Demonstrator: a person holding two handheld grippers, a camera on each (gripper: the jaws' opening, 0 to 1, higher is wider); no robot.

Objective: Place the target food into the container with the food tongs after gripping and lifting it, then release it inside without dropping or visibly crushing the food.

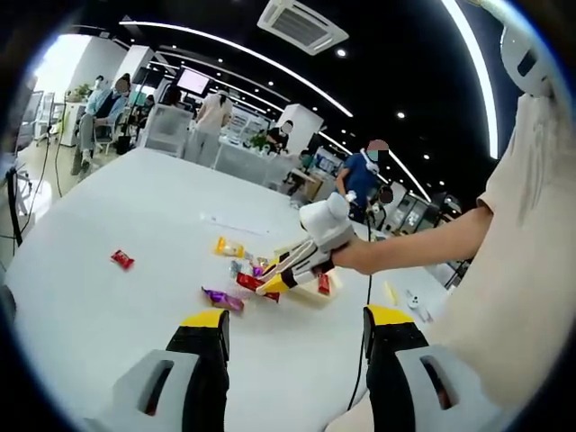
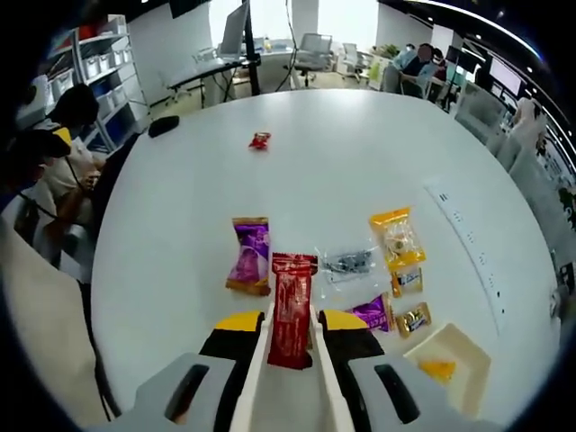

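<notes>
In the right gripper view, my right gripper (image 2: 291, 326) is shut on white food tongs (image 2: 256, 360). A long red snack packet (image 2: 291, 310) sits between the tongs' two arms. I cannot tell whether the packet is off the table. The cream container (image 2: 450, 355) lies to the lower right with a yellow piece inside. In the left gripper view, my left gripper (image 1: 297, 322) is open and holds nothing, low over the white table (image 1: 135, 198). The right gripper (image 1: 286, 273) comes in from the right in a person's hand, over the red packet (image 1: 250, 282) and next to the container (image 1: 335, 286).
Around the tongs lie loose snacks: a purple packet (image 2: 250, 255), a yellow packet (image 2: 396, 236), a clear packet (image 2: 351, 261), and a small red packet (image 2: 260, 139) far off. A person sits at the table's left edge (image 2: 54, 153). Other people and desks stand behind the table.
</notes>
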